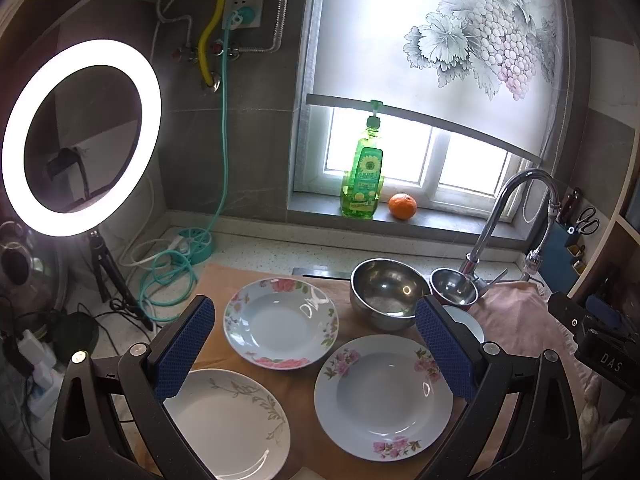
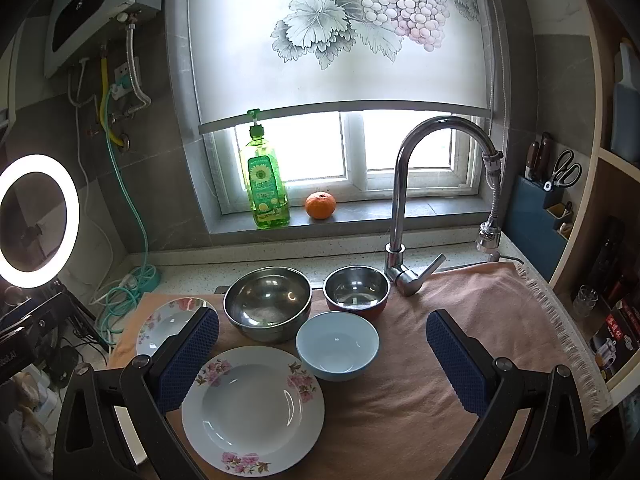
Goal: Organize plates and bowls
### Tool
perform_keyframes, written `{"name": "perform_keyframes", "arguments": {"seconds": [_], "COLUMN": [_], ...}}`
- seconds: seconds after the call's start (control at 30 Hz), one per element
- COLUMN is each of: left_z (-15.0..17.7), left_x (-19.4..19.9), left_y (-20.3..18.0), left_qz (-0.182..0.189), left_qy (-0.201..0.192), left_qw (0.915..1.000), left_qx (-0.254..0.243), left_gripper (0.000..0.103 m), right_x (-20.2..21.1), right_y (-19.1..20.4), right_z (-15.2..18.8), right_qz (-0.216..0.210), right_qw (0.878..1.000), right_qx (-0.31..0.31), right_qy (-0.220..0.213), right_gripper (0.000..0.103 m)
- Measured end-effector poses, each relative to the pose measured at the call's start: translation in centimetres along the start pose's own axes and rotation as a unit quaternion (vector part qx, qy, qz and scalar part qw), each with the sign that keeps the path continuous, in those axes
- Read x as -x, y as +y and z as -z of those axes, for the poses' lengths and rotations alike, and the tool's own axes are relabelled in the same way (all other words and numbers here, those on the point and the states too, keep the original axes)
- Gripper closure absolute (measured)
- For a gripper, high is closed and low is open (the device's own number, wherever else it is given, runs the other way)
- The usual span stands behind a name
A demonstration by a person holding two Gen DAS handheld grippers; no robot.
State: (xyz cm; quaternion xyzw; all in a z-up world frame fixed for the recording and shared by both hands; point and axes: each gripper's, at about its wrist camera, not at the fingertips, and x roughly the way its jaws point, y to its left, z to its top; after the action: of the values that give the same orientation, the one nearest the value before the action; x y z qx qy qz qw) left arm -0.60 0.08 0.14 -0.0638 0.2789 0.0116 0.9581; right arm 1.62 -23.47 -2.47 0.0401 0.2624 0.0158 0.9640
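Plates (image 1: 383, 396) and bowls (image 2: 338, 345) on the cloth beyond both grippers' spread, empty fingers (image 1: 444, 354).

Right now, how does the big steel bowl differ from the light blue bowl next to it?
The big steel bowl is shiny bare metal; the light blue bowl is matte and looks ceramic. The steel bowl is wider and sits farther back, toward the window, while the blue bowl sits nearer the camera, beside the floral plate. Both stand upright and empty on the peach cloth.
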Motion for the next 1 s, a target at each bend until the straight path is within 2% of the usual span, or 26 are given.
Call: {"name": "perform_keyframes", "arguments": {"seconds": [1.0], "left_z": [-0.02], "left_x": [-0.02], "left_y": [-0.12], "left_qz": [0.003], "left_qy": [0.001], "left_qw": [1.0], "left_qx": [-0.001], "left_gripper": [0.003], "right_x": [-0.04], "right_y": [0.05], "right_z": [-0.05], "right_qz": [0.0], "right_qw": [1.0], "right_qx": [0.0], "right_qy": [0.0], "right_gripper": [0.0]}}
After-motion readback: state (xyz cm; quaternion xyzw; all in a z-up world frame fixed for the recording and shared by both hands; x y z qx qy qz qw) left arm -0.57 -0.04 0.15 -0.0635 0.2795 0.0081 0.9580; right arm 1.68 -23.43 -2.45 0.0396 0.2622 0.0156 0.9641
